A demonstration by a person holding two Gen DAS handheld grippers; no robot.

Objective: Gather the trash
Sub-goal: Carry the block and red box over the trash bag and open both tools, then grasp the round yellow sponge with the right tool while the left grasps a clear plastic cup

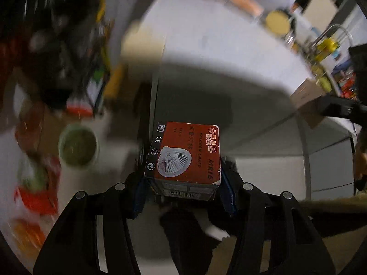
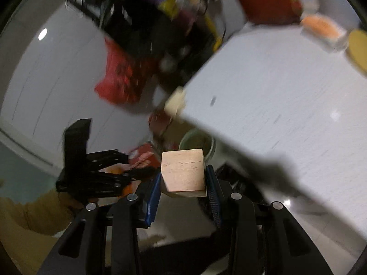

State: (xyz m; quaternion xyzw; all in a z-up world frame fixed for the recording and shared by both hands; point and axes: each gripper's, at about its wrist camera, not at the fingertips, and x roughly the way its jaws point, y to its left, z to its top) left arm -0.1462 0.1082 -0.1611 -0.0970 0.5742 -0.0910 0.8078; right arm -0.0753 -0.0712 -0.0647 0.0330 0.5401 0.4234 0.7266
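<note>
Above the white table (image 2: 286, 87), left gripper (image 1: 183, 174) angled down clamping orange lamp box (image 1: 187, 153), right gripper (image 2: 183, 178) clamping wooden block (image 2: 183, 171)

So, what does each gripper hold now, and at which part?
The left gripper holds a red lamp box by its two opposite sides. The right gripper holds a wooden block likewise.

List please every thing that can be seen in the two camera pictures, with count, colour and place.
lamp box: 1, orange-red, between the left fingers
wooden block: 1, pale wood, between the right fingers
cup: 1, greenish inside, low beside the table edge
table: 1, white, right of the block
red bag: 1, red, blurred, on the floor
left gripper: 1, black, blue fingers, shut on the box
right gripper: 1, black, blue fingers, shut on the block
sleeve: 1, mustard, lower left
</note>
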